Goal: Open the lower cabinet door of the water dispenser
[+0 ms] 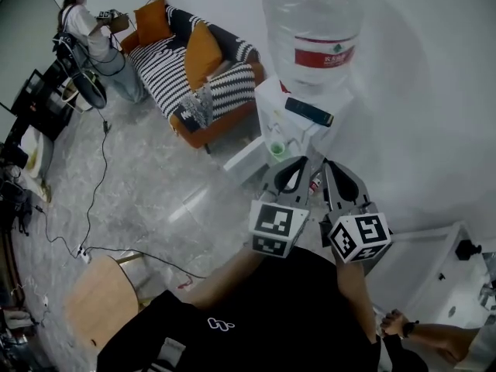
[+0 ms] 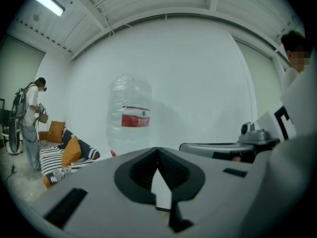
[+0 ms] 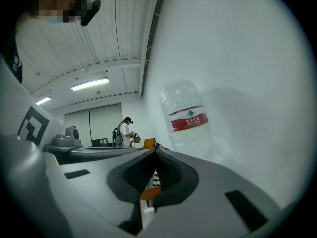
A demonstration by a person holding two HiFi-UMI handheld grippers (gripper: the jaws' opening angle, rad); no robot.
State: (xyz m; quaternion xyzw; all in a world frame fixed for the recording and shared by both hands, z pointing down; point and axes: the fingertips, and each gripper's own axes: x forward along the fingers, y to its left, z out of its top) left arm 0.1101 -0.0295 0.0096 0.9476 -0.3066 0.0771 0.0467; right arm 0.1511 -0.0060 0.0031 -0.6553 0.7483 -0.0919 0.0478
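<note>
With left gripper [image 1: 304, 160] and right gripper [image 1: 326, 162] both pressed together and empty, the water dispenser [image 1: 273, 107] stands just ahead of their tips, its lower cabinet door hidden below them, likely light, rigid and slick, best pulled by its free edge.

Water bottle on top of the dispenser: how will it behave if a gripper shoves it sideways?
The water bottle is big and clear, so it is probably heavy if filled; its fill level can't be read. It stands high on the narrow water dispenser, so a hard shove might rock it. Its smooth plastic wall would likely slip against jaws.
</note>
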